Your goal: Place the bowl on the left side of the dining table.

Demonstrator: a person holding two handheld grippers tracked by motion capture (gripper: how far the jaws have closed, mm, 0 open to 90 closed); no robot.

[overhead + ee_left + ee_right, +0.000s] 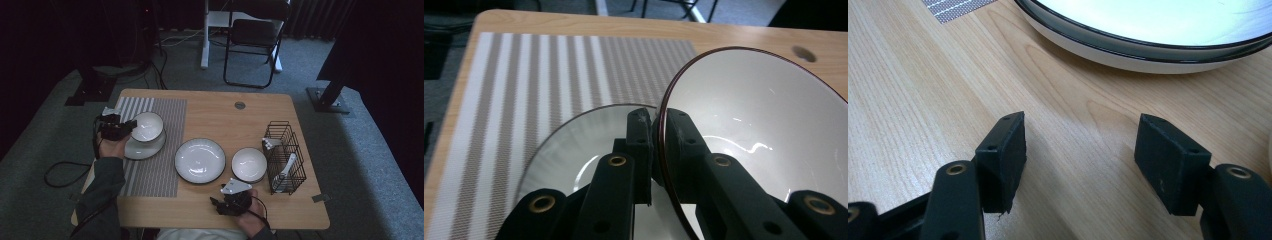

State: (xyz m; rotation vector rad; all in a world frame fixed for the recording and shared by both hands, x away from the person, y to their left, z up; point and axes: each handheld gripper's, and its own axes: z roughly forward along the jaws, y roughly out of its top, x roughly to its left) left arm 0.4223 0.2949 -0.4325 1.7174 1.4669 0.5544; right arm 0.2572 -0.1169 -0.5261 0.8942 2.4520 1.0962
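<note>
Bowl [147,126] pinched at rim by left gripper [655,131], over saucer [144,148] at 9 o'clock; not yet released. Right gripper [1080,150] open, idle.

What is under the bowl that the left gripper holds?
A small plate lies under the bowl, on the striped mat. The left gripper pinches the bowl's rim. The bowl covers the plate's far part, so contact cannot be judged.

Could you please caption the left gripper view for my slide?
Left gripper shut on the rim of a white bowl, held above a small plate on the striped placemat.
</note>
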